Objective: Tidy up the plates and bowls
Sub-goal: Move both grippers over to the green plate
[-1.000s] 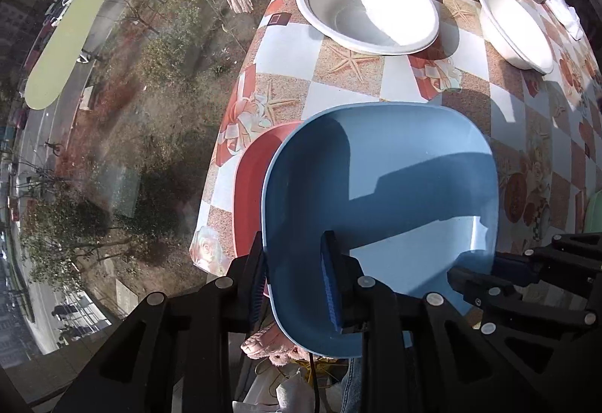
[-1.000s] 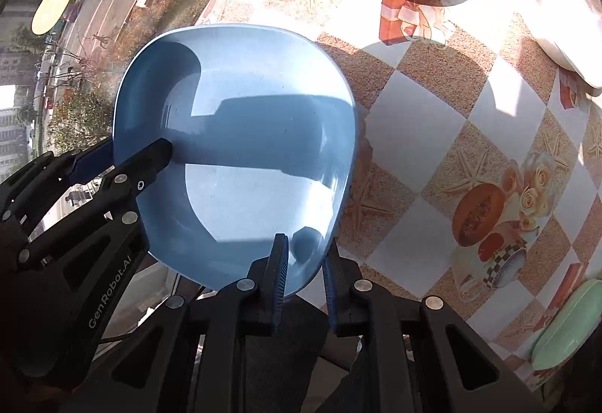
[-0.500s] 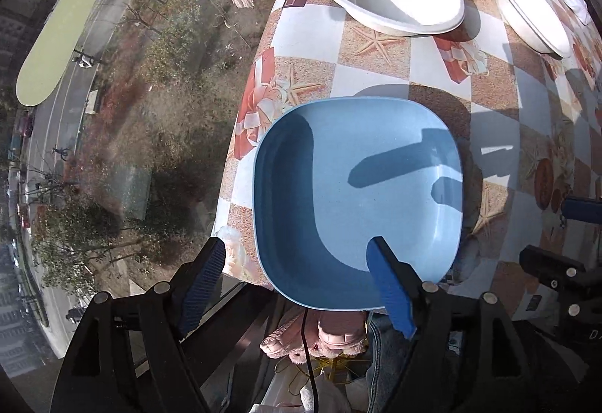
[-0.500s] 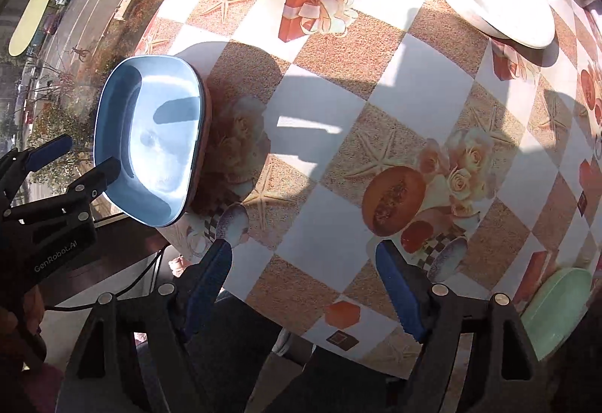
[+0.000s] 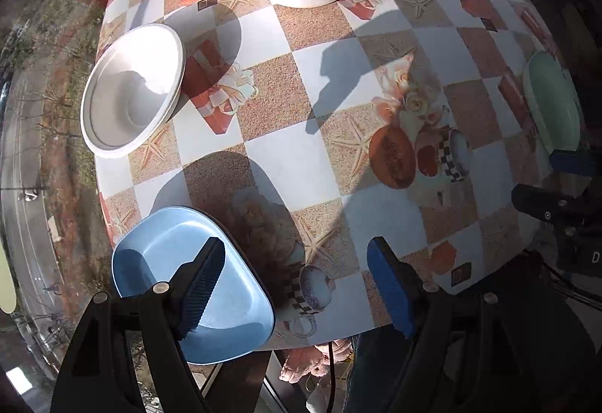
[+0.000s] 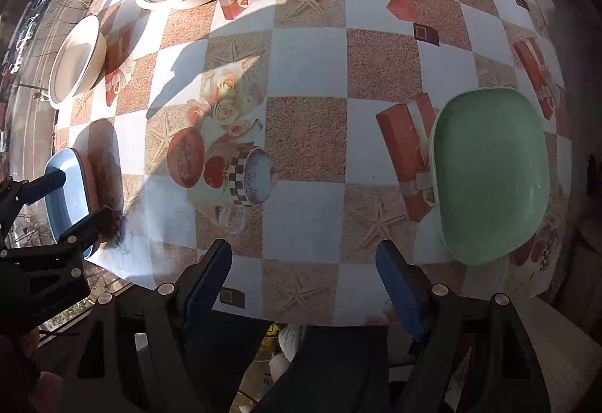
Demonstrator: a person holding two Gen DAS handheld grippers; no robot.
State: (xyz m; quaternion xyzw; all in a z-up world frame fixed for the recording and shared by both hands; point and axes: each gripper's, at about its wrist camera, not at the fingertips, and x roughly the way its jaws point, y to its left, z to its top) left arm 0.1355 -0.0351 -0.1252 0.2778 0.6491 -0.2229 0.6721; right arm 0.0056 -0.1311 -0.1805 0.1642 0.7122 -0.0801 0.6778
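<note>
Blue plate sits at the table's near left corner, apparently stacked on a reddish plate whose rim shows in the right wrist view; the stack slightly overhangs the edge. Green plate lies alone near the right edge, well apart. Three white bowls remain unstacked at far left. Left gripper and right gripper both spread wide, empty. Judgement: plates part done, bowls untouched.

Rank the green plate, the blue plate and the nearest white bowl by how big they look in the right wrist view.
1. green plate, clearly largest, though nearest the camera
2. and 3. blue plate and white bowl: both foreshortened at the edge, too alike to rank
</note>
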